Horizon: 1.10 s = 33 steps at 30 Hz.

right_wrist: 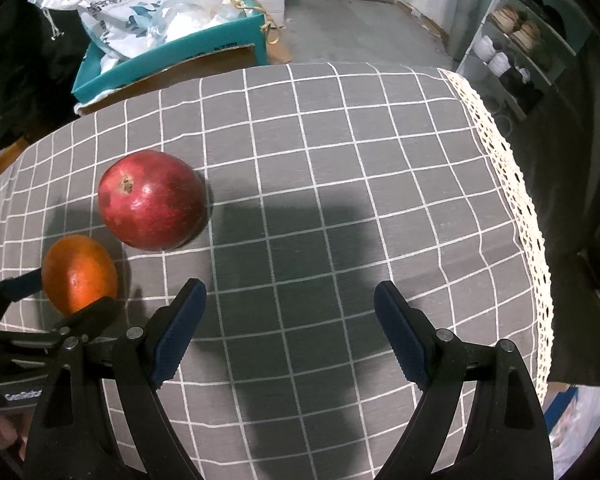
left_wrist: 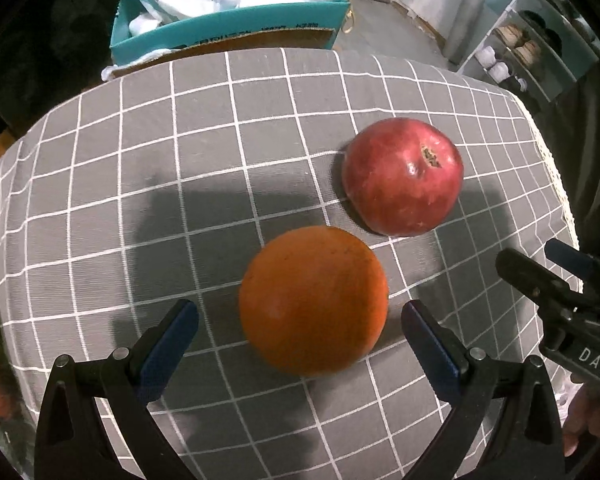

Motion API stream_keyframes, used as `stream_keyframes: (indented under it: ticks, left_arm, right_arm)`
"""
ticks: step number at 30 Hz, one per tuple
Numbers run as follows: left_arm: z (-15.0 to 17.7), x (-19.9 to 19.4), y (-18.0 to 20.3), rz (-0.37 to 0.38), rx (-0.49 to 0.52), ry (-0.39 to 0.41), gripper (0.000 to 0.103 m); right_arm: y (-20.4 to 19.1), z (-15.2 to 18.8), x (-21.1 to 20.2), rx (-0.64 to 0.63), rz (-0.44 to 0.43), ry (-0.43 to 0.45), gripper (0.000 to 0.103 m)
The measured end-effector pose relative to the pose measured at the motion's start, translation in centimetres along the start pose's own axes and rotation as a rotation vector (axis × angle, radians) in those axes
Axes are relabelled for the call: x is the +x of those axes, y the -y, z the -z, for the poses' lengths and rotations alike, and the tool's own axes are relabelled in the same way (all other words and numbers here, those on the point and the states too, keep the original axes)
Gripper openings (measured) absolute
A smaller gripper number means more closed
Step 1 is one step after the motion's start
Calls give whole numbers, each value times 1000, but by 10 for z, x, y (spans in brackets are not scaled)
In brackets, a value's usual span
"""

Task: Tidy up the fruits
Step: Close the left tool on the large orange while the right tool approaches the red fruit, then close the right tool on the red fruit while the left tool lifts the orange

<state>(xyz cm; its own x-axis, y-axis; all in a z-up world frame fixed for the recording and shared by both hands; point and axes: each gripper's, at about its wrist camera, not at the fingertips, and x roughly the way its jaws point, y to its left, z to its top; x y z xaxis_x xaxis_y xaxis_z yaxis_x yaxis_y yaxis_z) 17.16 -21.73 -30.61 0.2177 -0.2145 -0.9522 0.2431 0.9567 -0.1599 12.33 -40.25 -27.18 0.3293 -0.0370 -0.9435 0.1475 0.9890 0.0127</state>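
Nearest my left gripper (left_wrist: 300,332) sits the orange (left_wrist: 313,300), between wide-open jaws, untouched. Just beyond lies the pomegranate (left_wrist: 403,176). My right gripper (right_wrist: 290,322) hovers open, empty, near the bench's (right_wrist: 340,160) lace-trimmed right edge.

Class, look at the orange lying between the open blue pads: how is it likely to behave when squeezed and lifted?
The orange is round and sits loose on the flat checked cloth, so a nudge from one pad would probably roll it. Its skin looks firm and matte, so it likely grips well. The left tool is open wider than the fruit, so it should fit.
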Motion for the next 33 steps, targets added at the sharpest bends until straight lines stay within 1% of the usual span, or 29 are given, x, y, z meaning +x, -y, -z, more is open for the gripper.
stream_keyframes:
  ticks: [1, 3, 4, 5, 8, 12, 20, 23, 27, 29, 33]
  left_arm:
    - [0, 0, 0, 4, -1, 4, 98]
    - [-1, 0, 1, 0, 2, 7, 85]
    - [-1, 1, 1, -3, 4, 4, 81]
    - [-1, 2, 1, 6, 4, 2, 79]
    - [-1, 1, 0, 51, -8, 9, 67]
    - [1, -2, 1, 16, 13, 21, 66]
    - [3, -17, -38, 1, -56, 44, 66]
    - [1, -23, -55, -7, -88, 60, 66]
    - [0, -29, -67, -16, -106, 75, 66]
    - [-1, -31, -71, -24, -104, 83, 66]
    - [-2, -34, -75, -30, -108, 89, 66]
  right_arm:
    - [0, 0, 1, 1, 0, -1, 86]
    - [1, 0, 1, 1, -2, -3, 86]
    - [1, -1, 2, 2, -4, -3, 86]
    - [1, -2, 2, 5, -5, -4, 86]
    - [-1, -3, 2, 7, -17, -2, 86]
    - [-11, -8, 2, -19, -37, 6, 86]
    - [-45, -26, 6, -94, -117, 15, 86]
    - [-65, -32, 11, -153, -117, 5, 86]
    - [-83, -38, 23, -205, -113, -14, 86]
    - [-87, -40, 31, -216, -99, -28, 86]
    - [-91, -44, 43, -204, -112, -53, 86]
